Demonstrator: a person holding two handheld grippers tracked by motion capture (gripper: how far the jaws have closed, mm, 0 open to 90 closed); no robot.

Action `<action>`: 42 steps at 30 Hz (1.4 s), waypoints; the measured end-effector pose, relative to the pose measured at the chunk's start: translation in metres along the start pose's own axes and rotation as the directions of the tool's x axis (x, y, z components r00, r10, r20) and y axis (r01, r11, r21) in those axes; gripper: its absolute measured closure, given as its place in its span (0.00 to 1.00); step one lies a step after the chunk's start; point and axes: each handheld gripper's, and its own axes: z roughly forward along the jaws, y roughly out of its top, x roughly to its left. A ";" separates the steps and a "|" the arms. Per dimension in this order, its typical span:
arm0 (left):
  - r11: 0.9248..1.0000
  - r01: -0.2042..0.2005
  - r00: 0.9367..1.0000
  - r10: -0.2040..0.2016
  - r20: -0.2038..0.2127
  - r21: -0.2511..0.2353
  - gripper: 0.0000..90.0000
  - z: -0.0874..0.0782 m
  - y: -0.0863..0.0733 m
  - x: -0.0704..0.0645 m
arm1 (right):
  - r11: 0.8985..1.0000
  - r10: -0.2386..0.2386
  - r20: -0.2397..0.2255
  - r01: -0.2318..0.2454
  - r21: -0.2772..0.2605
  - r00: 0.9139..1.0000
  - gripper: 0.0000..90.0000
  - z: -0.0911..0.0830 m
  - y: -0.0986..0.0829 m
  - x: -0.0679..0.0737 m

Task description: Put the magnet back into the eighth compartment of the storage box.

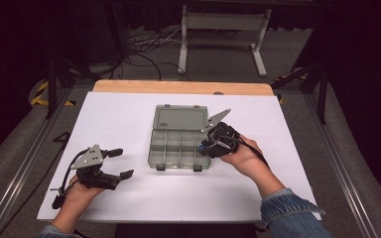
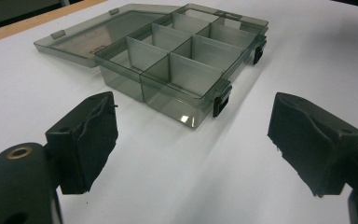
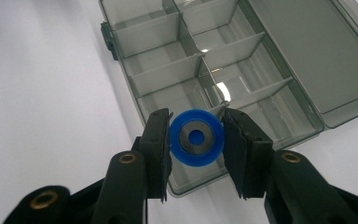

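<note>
Blue wheel pinched over the open organiser box

The small blue wheel, a round plastic disc with a grey metal hub and a blue centre, looks light, stiff and smooth-edged, so I judge it could slip or twist unless it is pinched across its rim, as it is now: the right gripper has both black pads closed on opposite sides of it, at lower centre of the right gripper view. It hangs just above the near-edge compartments of the smoky transparent organiser box, whose lid lies flat open and whose cells look empty. In the high view the box sits mid-table on the white table; the left gripper rests at lower left, jaws spread wide and holding nothing.
</note>
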 end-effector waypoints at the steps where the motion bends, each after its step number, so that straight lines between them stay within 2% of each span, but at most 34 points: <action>1: 1.000 0.000 1.000 0.000 0.000 0.000 0.18 0.000 0.000 0.000 | 1.000 0.004 0.003 -0.004 0.000 1.000 0.70 0.001 0.000 -0.001; 10: 1.000 0.001 1.000 -0.001 0.002 0.001 0.18 0.000 0.000 0.000 | 0.999 0.033 0.008 -0.033 0.013 0.999 0.70 0.008 -0.002 -0.012; 19: 1.000 0.000 1.000 0.000 -0.002 0.001 0.18 0.000 0.000 0.000 | 0.998 0.033 0.003 -0.033 0.057 0.999 0.70 0.023 -0.002 -0.014; 42: 1.000 0.000 1.000 0.000 -0.002 0.003 0.18 0.000 -0.001 0.000 | 0.991 0.052 -0.024 -0.049 0.125 0.998 0.70 0.046 -0.010 -0.017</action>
